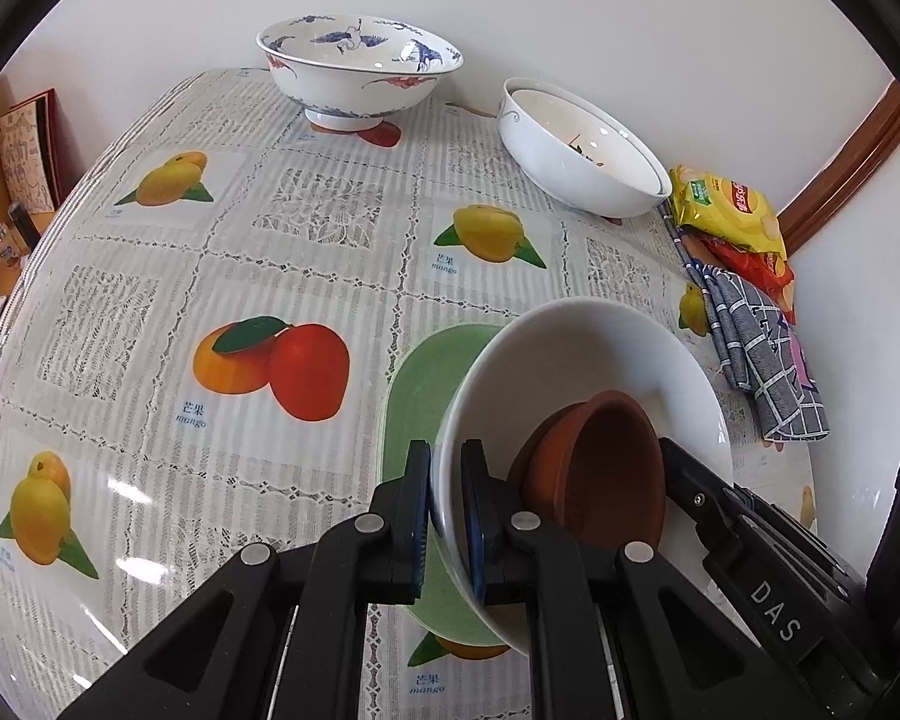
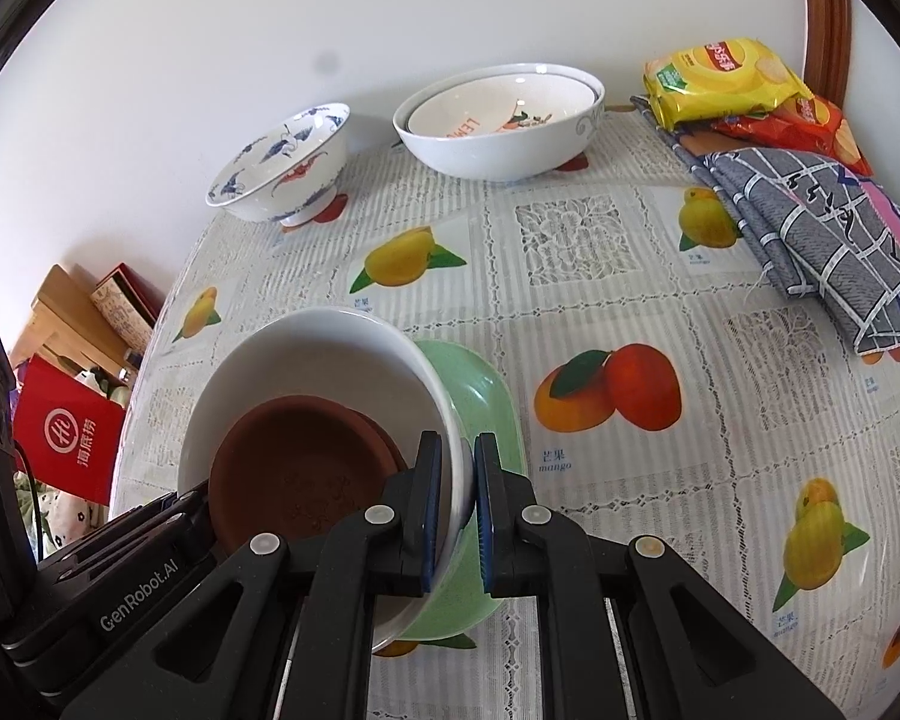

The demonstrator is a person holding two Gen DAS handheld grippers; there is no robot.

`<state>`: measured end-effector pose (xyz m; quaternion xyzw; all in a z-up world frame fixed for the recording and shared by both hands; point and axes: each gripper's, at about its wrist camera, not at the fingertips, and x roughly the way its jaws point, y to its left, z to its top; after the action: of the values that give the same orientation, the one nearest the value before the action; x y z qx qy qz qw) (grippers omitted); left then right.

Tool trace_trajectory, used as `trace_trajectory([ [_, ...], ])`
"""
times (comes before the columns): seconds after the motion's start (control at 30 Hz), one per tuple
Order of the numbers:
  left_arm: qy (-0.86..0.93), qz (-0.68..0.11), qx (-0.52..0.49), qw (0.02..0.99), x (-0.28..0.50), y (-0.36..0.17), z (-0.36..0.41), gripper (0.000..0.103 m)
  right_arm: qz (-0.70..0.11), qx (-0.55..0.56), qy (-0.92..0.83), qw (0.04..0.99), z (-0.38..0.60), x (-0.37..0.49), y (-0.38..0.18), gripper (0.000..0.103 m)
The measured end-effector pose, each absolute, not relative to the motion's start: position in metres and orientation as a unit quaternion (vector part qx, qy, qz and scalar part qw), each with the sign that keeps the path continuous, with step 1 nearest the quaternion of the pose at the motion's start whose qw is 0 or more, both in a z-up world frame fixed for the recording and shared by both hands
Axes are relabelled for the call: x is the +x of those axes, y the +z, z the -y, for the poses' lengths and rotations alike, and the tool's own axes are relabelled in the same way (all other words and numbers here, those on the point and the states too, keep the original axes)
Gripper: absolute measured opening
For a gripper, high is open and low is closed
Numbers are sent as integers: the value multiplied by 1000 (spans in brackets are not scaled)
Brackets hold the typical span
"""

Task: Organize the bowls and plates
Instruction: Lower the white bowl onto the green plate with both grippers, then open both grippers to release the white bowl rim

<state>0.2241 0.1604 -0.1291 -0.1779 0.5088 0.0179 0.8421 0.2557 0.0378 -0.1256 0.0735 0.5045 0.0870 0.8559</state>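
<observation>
A white bowl (image 1: 594, 354) (image 2: 306, 354) holds two stacked brown saucers (image 1: 600, 468) (image 2: 294, 468) and sits tilted over a green plate (image 1: 426, 384) (image 2: 492, 396). My left gripper (image 1: 446, 510) is shut on the white bowl's left rim. My right gripper (image 2: 453, 504) is shut on its right rim; the outer finger is against the green plate. A blue-and-white crane bowl (image 1: 354, 72) (image 2: 282, 168) stands at the back. Two nested white bowls (image 1: 576, 150) (image 2: 498, 120) stand near the wall.
The table (image 1: 210, 252) (image 2: 630, 360) has a fruit-print cloth. Yellow and red snack bags (image 1: 732, 210) (image 2: 726, 78) and a folded grey checked cloth (image 1: 768, 360) (image 2: 822, 228) lie at its right side. A wall runs behind. A red bag (image 2: 66, 438) and boxes sit beyond the left edge.
</observation>
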Motion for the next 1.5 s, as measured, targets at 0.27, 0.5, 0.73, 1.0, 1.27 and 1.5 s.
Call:
trace_trajectory([
  [0.27, 13, -520, -183, 834, 233, -145, -161, 11, -525, 77, 81, 843, -35, 266, -148, 11],
  [0.5, 6, -517, -185, 836, 235, -146, -163, 12, -524, 74, 86, 844, -35, 270, -150, 11],
  [0.73, -2, -520, -191, 833, 234, -147, -166, 15, -524, 82, 93, 843, -31, 270, -152, 13],
  [1.0, -1, -526, -187, 829, 234, -147, -166, 15, -530, 80, 96, 839, -32, 268, -151, 15],
  [1.27, 1, -525, -180, 832, 228, -139, -164, 16, -522, 61, 92, 846, -35, 263, -143, 15],
  [1.5, 5, -515, -172, 840, 214, -123, -163, 24, -522, 61, 94, 845, -32, 252, -133, 19],
])
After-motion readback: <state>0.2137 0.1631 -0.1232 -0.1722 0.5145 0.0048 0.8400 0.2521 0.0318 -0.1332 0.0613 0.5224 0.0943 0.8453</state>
